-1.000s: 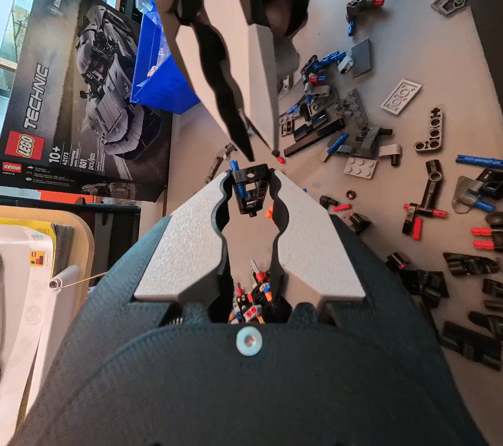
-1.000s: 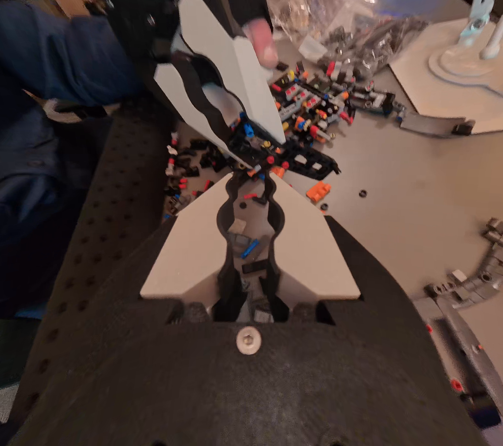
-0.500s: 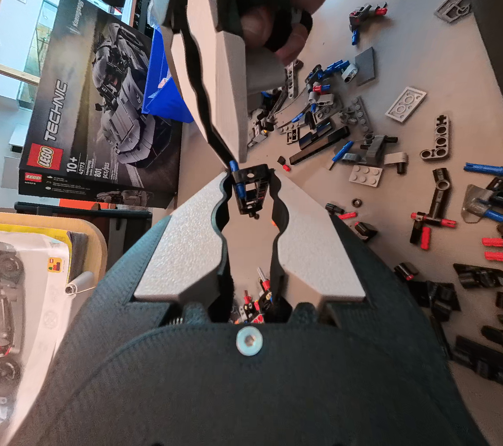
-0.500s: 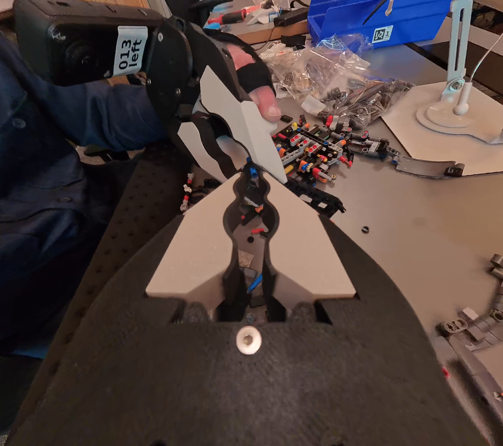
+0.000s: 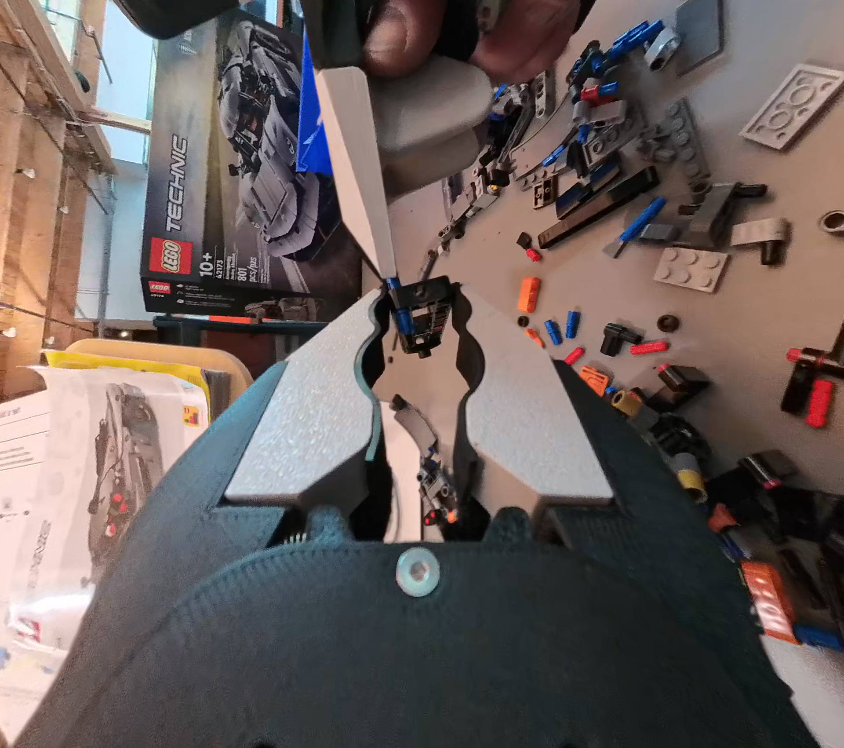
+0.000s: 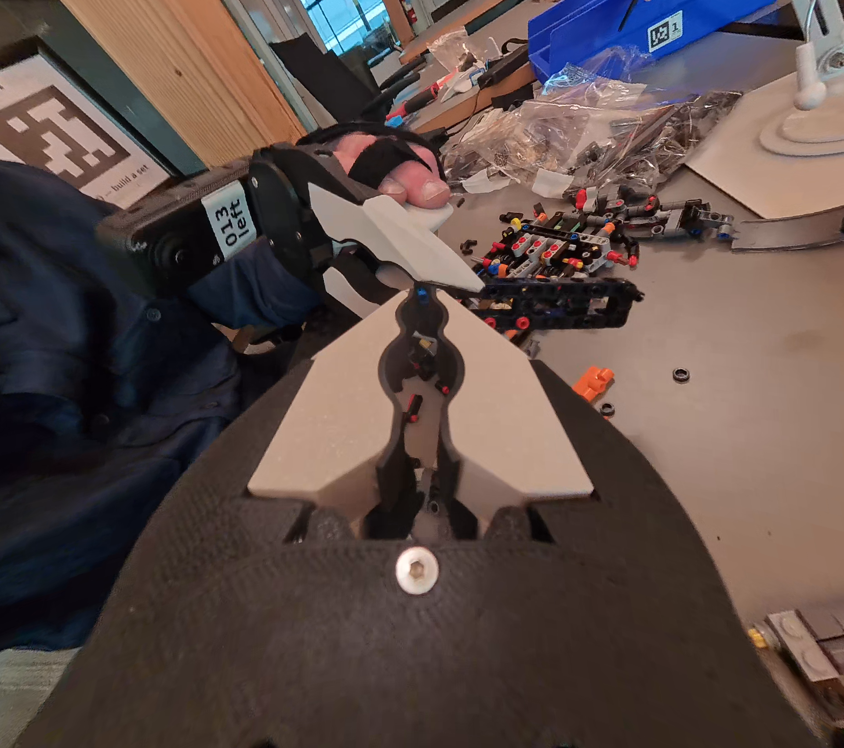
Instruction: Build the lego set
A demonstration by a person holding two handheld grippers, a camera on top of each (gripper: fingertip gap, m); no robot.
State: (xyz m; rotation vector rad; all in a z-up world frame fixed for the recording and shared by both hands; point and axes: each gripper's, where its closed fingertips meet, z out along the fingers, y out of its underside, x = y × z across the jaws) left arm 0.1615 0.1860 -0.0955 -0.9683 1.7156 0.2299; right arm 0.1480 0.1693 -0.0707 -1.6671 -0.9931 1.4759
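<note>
My left gripper (image 5: 418, 296) is shut on a black Technic frame (image 5: 422, 317) that carries a blue pin (image 5: 402, 317) on its left side. In the right wrist view the frame (image 6: 561, 305) reaches rightward from the left gripper's fingers (image 6: 411, 242), above the table. My right gripper (image 6: 421, 295) is nearly shut, pinching the top of the blue pin (image 6: 421, 293). In the left wrist view its fingers (image 5: 361, 178) come down from above, and their tips meet the pin's upper end.
A partly built chassis (image 6: 571, 242) and clear bags of parts (image 6: 571, 132) lie behind the frame. A blue bin (image 6: 662, 9) and a white stand (image 6: 813, 123) are at the back. Loose pieces (image 5: 639, 223) cover the table. The set's box (image 5: 219, 187) and a booklet (image 5: 91, 452) are at left. The grippers are tip to tip, or close to it.
The right gripper has come down from above the frame and closed its tips on the blue pin. Both grippers have risen and tilted, with the frame staying in the left one.
</note>
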